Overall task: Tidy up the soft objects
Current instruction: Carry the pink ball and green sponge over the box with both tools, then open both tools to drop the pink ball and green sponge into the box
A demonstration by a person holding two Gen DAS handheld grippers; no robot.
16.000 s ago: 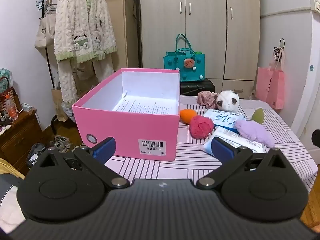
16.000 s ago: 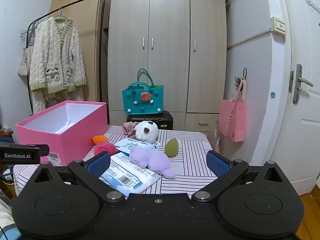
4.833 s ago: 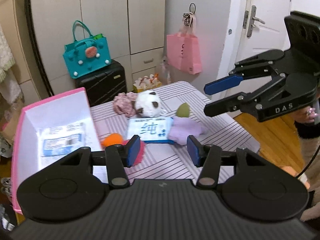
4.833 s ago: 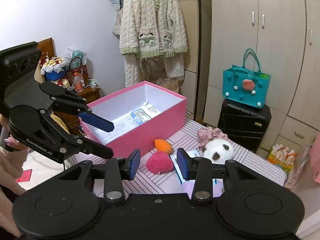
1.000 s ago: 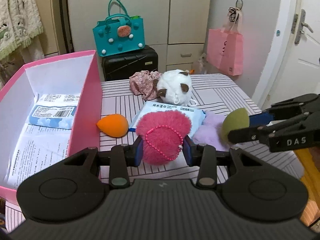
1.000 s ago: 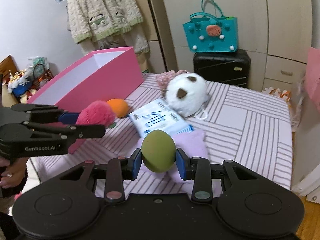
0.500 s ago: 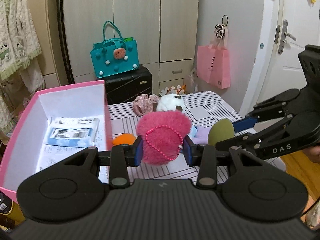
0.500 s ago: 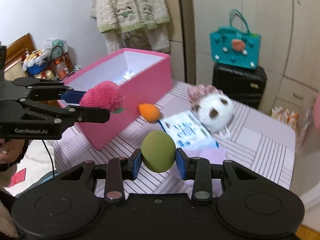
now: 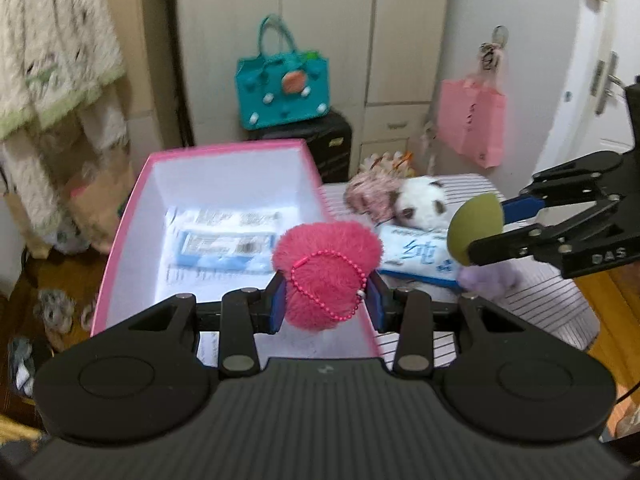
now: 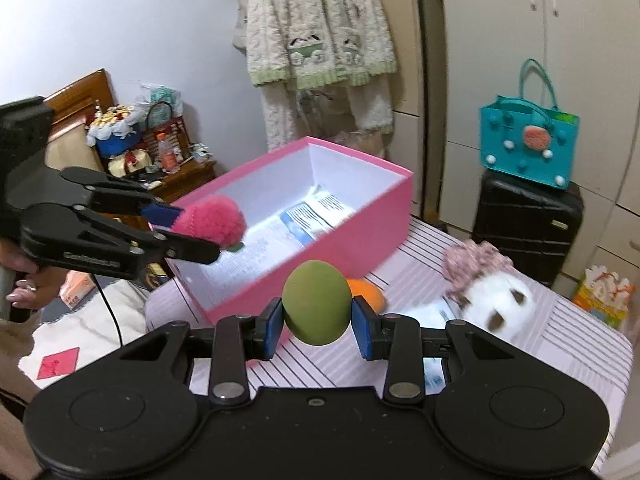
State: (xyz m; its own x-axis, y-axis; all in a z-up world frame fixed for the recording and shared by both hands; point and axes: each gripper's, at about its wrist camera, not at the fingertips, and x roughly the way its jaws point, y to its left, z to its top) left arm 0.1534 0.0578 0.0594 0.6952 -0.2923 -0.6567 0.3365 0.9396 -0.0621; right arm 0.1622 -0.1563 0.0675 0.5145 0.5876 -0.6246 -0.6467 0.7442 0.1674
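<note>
My left gripper is shut on a fluffy pink pompom with a bead chain, held above the near end of the open pink box; it also shows in the right wrist view. My right gripper is shut on an olive green sponge egg, held above the striped table to the right of the box; the egg also shows in the left wrist view. A blue-white wipes pack lies inside the box.
On the striped table lie an orange sponge egg, a second wipes pack, a purple soft toy, a panda plush and a pink scrunchie. A black suitcase with a teal bag stands behind.
Both grippers have swung left toward the pink box with their objects; the pompom now hangs over the box's near end, and the green egg is nearer the box's side.
</note>
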